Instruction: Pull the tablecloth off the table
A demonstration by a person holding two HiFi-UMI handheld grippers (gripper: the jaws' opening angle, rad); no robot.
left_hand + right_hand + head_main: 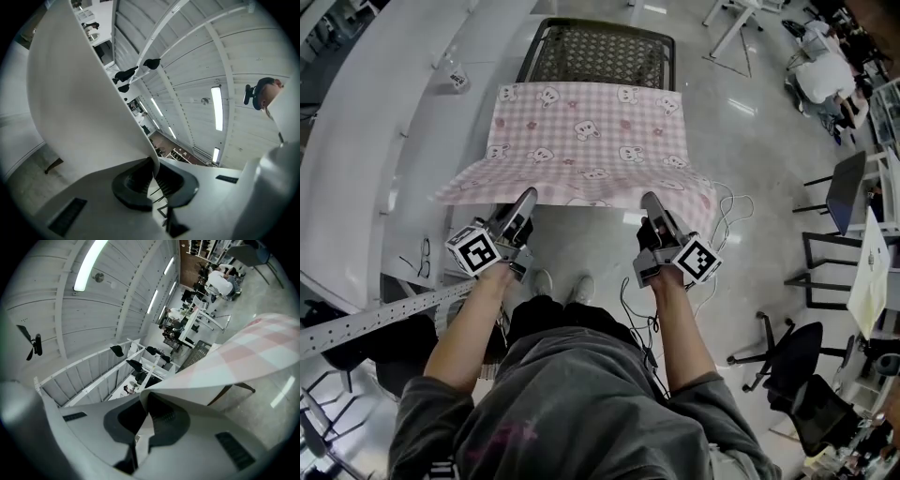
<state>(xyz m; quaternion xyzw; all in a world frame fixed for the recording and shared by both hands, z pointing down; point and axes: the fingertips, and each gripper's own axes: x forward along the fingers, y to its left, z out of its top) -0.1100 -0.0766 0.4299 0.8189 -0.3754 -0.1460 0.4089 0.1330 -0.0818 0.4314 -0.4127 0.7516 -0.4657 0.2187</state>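
A pink checked tablecloth [591, 131] with bunny prints drapes over a table whose black mesh top [600, 52] shows bare at the far end. The cloth's near edge is raised off the table. My left gripper [528, 199] is shut on the near left corner and my right gripper [652, 202] is shut on the near right corner. In the left gripper view the cloth's pale underside [79, 93] sweeps up and left from the left gripper [153, 180]. In the right gripper view the checked cloth [234, 362] runs out to the right from the right gripper [146, 416].
A long white curved counter [375, 141] runs along the left. A perforated metal beam [375, 323] crosses at lower left. Cables [727, 211] lie on the floor to the right of the table. Black office chairs [797, 375] stand at right. A seated person [825, 75] is at top right.
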